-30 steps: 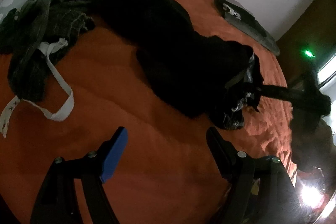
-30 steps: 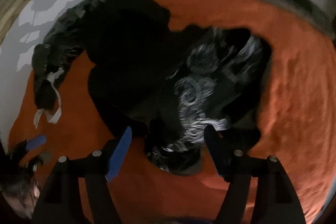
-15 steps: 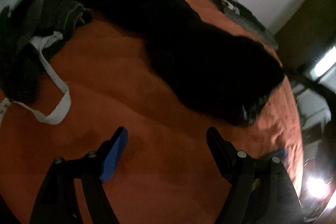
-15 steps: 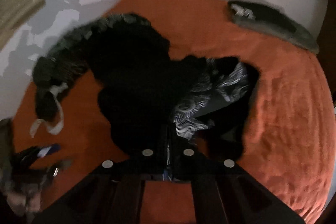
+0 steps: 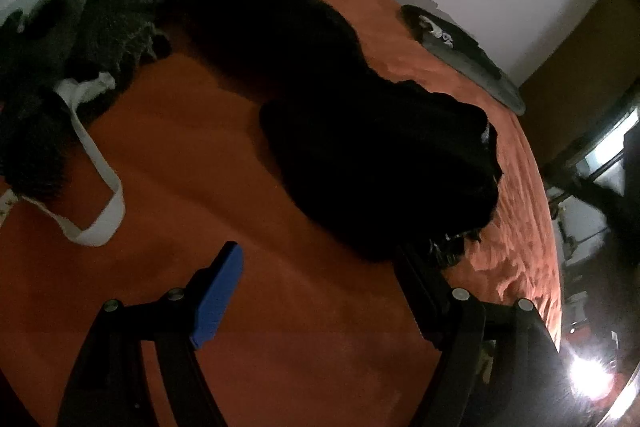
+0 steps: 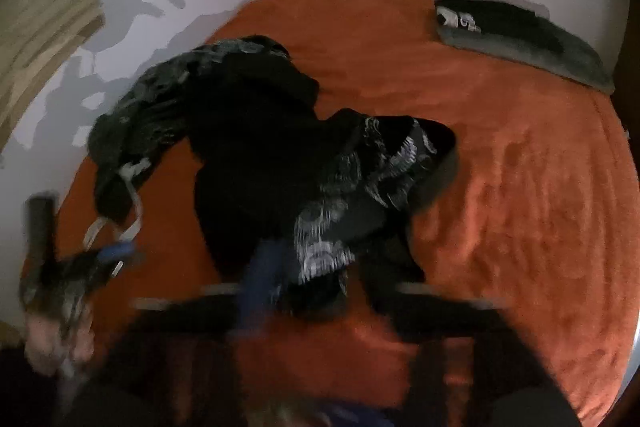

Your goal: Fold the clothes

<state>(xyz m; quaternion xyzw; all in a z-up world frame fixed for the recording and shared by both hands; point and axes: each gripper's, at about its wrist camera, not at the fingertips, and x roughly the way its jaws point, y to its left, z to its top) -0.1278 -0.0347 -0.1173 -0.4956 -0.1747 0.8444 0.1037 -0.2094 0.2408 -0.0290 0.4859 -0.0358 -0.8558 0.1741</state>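
black garment [image 5: 376, 151] bunched on orange bedspread [image 5: 192, 155], ahead of both sets of jaws.

soft, limp, light by the look; likely to sag, best pinched at hem or corner. left gripper [image 5: 320, 291] spread wide, empty, garment edge just beyond right finger. right gripper [image 6: 320, 291] motion-blurred, apparently parted, printed fold [image 6: 320, 247] between fingers.
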